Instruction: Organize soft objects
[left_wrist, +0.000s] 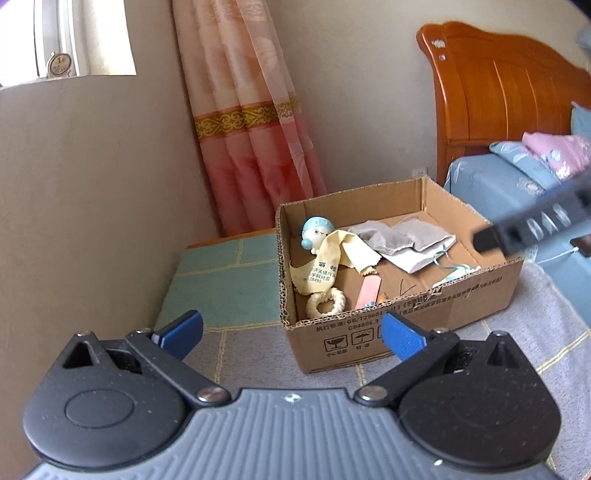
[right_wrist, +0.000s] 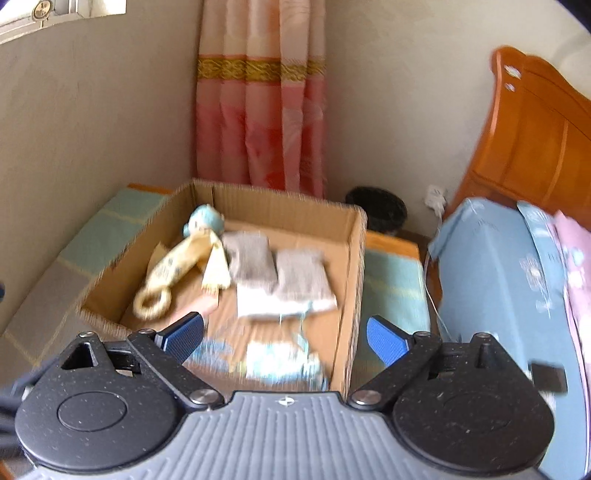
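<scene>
An open cardboard box (left_wrist: 406, 317) stands on a checked mat. Inside lie a blue-headed plush doll (left_wrist: 316, 232), a yellow printed cloth (left_wrist: 325, 266), a white ring (left_wrist: 325, 302), grey pouches (left_wrist: 402, 236) and a pink strip (left_wrist: 369, 291). My left gripper (left_wrist: 291, 332) is open and empty, short of the box's near left corner. The right wrist view is blurred. There my right gripper (right_wrist: 286, 336) hangs open over the box (right_wrist: 354, 277), nothing between its fingers. Below it lies a pale blue and white soft item (right_wrist: 280, 362), beyond it the pouches (right_wrist: 273, 266), cloth (right_wrist: 184, 262) and doll (right_wrist: 205, 221).
A bed with a blue sheet (right_wrist: 491, 280) and a wooden headboard (left_wrist: 509, 96) lies to the right of the box. A pink curtain (left_wrist: 251, 122) and the wall stand behind it. A black bin (right_wrist: 376, 206) sits in the corner. The right gripper's dark body (left_wrist: 535, 225) crosses the box's right edge.
</scene>
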